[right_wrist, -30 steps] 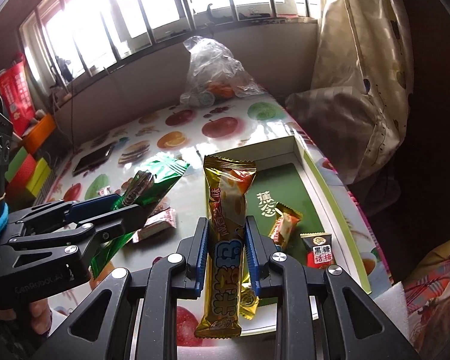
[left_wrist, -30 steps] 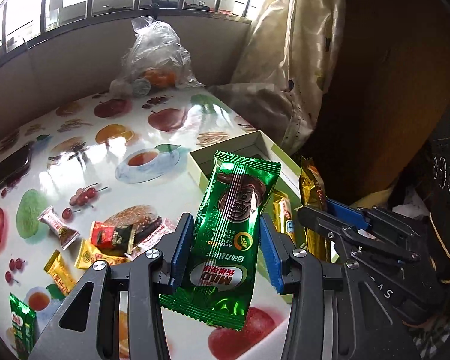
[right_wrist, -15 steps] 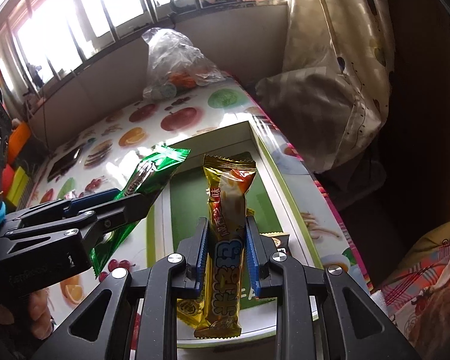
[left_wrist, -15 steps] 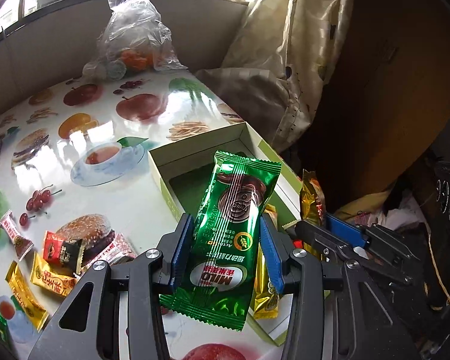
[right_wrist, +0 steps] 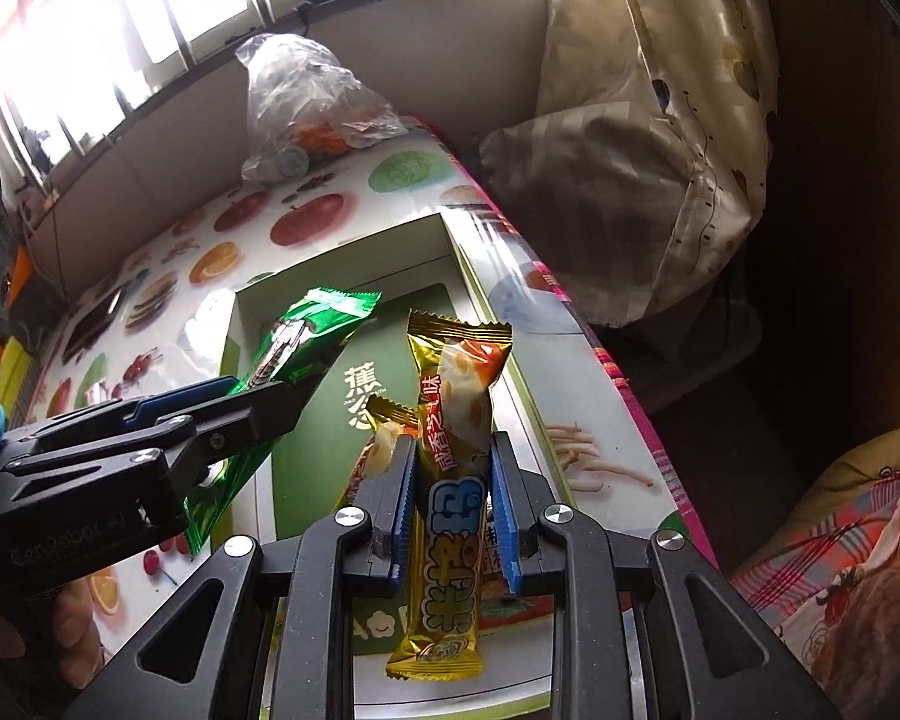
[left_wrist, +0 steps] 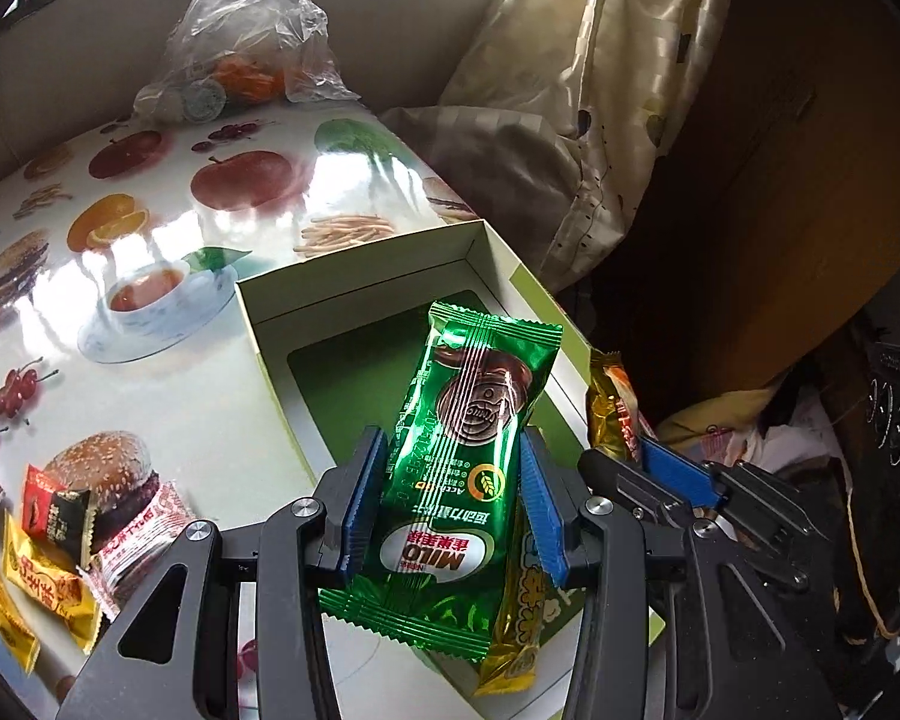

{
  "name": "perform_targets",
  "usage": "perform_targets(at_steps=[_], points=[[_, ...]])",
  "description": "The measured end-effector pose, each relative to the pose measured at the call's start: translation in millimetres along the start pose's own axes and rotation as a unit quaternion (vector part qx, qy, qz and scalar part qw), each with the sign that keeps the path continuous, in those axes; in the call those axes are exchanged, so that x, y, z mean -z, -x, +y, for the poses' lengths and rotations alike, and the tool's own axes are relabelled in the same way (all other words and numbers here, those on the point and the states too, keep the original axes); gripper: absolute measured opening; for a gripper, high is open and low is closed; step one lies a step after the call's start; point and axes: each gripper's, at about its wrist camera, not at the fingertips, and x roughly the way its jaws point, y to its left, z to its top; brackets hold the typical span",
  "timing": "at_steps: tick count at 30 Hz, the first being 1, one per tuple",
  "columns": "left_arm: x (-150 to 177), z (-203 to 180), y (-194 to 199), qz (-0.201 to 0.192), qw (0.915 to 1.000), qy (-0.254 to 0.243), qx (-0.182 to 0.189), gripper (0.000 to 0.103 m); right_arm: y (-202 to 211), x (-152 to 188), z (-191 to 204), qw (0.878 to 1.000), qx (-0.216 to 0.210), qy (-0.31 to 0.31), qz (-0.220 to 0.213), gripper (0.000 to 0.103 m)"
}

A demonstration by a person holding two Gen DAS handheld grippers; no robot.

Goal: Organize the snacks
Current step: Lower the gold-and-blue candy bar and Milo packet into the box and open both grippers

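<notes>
Both grippers moved over box [left_wrist: 354, 306], one snack each: green [left_wrist: 468, 456], gold [right_wrist: 456, 450]

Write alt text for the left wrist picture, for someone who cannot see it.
The left gripper clamps a green Milo snack packet above an open green-lined box on a fruit-print table. Beside it, the right gripper holds a gold snack bar; loose snacks lie at the left.

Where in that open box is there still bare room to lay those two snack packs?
The box has its far half bare, a green floor between the back wall and the held packs. Its near end is crowded: a gold pack already lies there.
</notes>
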Motion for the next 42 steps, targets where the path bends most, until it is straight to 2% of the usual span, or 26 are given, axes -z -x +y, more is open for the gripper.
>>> perform_targets(at_steps=[2, 6, 16, 25, 42], points=[[-0.3, -3.5, -3.6, 0.003, 0.9998, -0.010, -0.016, 0.045, -1.1, -0.4, 0.2, 1.000, 0.007, 0.005, -0.002, 0.022], [-0.8, -5.8, -8.3, 0.009, 0.9999, -0.008, -0.004, 0.045, -4.6, -1.0, -0.8, 1.000, 0.011, 0.009, 0.000, 0.022], [-1.7, -5.9, -12.0, 0.013, 0.9999, -0.008, -0.005, 0.045, -11.5, -1.1, 0.1, 0.999, 0.025, 0.021, -0.004, 0.022], [1.8, -4.6, -14.5, 0.021, 0.9997, -0.009, -0.010, 0.045, -14.1, 2.1, -3.0, 1.000, 0.020, 0.015, 0.001, 0.023], [10.3, -2.0, 4.3, 0.006, 0.9999, -0.007, -0.013, 0.046, -4.7, 7.8, 2.0, 1.000, 0.016, 0.007, -0.007, 0.043]])
